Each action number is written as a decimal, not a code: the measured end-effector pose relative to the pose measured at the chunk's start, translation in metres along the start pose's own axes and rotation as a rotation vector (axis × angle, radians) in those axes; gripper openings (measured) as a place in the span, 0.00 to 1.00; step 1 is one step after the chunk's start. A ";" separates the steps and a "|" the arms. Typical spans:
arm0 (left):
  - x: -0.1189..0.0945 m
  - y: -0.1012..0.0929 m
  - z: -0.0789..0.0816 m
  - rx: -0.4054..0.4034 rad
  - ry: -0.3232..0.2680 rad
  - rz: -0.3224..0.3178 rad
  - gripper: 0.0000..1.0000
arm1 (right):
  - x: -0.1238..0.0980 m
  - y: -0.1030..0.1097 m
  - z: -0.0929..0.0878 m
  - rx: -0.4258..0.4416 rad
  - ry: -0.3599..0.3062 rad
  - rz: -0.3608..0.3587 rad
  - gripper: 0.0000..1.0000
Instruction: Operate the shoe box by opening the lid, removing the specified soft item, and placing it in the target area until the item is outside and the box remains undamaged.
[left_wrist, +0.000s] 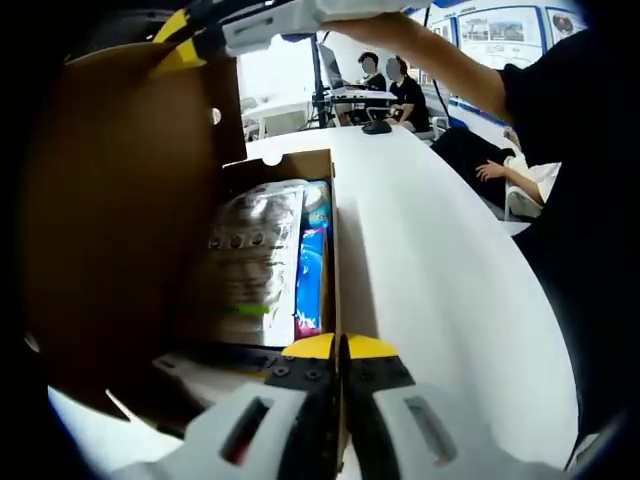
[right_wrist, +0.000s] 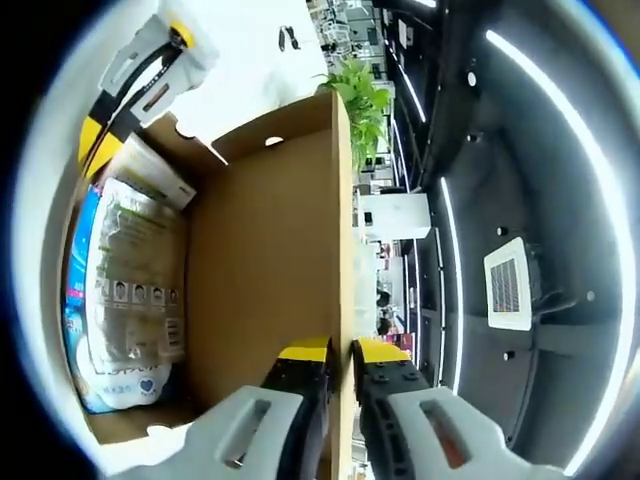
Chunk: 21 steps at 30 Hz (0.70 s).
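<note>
Jaws of the left gripper (left_wrist: 340, 375) pinch the shoe box (left_wrist: 333, 250) wall; the right gripper (right_wrist: 340, 375) clamps the raised lid (right_wrist: 270, 270). Inside lies the soft pack (right_wrist: 135, 270), probably light, squashy, slippery; grip its bunched edge.

White table (left_wrist: 440, 260), seated people (left_wrist: 405, 90), dark ceiling light strips (right_wrist: 560, 110), plant (right_wrist: 365, 95)

White desk with an open box

The smooth white desk (left_wrist: 440, 280) carries the open brown cardboard shoe box (left_wrist: 150, 200); a small dark object (left_wrist: 376, 127) lies at its far end.
</note>
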<state>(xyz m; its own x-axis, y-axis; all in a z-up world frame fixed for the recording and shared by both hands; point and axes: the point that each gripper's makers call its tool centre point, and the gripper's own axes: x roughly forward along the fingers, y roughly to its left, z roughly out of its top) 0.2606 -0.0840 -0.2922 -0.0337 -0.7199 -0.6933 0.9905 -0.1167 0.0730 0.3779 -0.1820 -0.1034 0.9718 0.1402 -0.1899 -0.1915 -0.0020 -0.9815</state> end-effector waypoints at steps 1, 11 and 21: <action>0.000 0.000 0.000 0.003 -0.002 -0.001 0.01 | 0.002 0.000 0.000 0.001 0.002 0.013 0.06; 0.000 -0.001 0.000 0.010 -0.002 0.003 0.01 | 0.008 -0.001 -0.002 0.006 0.004 0.089 0.07; 0.000 -0.001 0.001 0.014 -0.004 0.002 0.01 | 0.017 -0.004 -0.004 0.049 -0.018 0.168 0.07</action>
<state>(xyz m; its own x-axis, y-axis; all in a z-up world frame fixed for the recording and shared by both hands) 0.2596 -0.0845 -0.2921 -0.0325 -0.7231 -0.6900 0.9886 -0.1246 0.0840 0.3959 -0.1836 -0.1028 0.9230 0.1599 -0.3500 -0.3577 0.0217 -0.9336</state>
